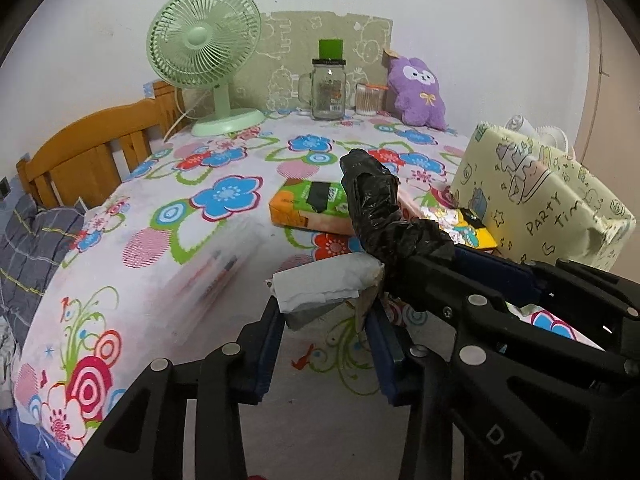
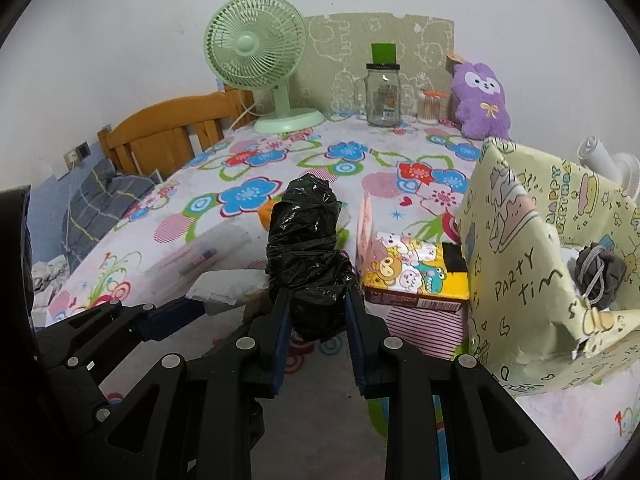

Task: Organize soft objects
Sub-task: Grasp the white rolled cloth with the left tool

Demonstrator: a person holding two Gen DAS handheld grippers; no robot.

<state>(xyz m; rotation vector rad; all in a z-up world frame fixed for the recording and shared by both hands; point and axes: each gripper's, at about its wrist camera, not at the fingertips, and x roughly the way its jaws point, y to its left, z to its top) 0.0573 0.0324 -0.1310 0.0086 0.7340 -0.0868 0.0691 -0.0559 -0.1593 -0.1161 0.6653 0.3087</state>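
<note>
Right wrist view: right gripper (image 2: 318, 320) clamped on black plastic roll (image 2: 306, 252), hiding orange tissue pack (image 1: 308, 208) mid-table; left gripper (image 1: 326, 312) pinching white tissue pack (image 1: 324, 284) near front edge, underside hidden; grey pouf (image 2: 598, 276) half-buried inside patterned box (image 2: 520, 280) at right edge

A home bedroom: wooden bed frame (image 1: 92, 148), floral-clothed table (image 1: 224, 232), desk fan (image 1: 208, 56), plush toy (image 1: 418, 92).
</note>
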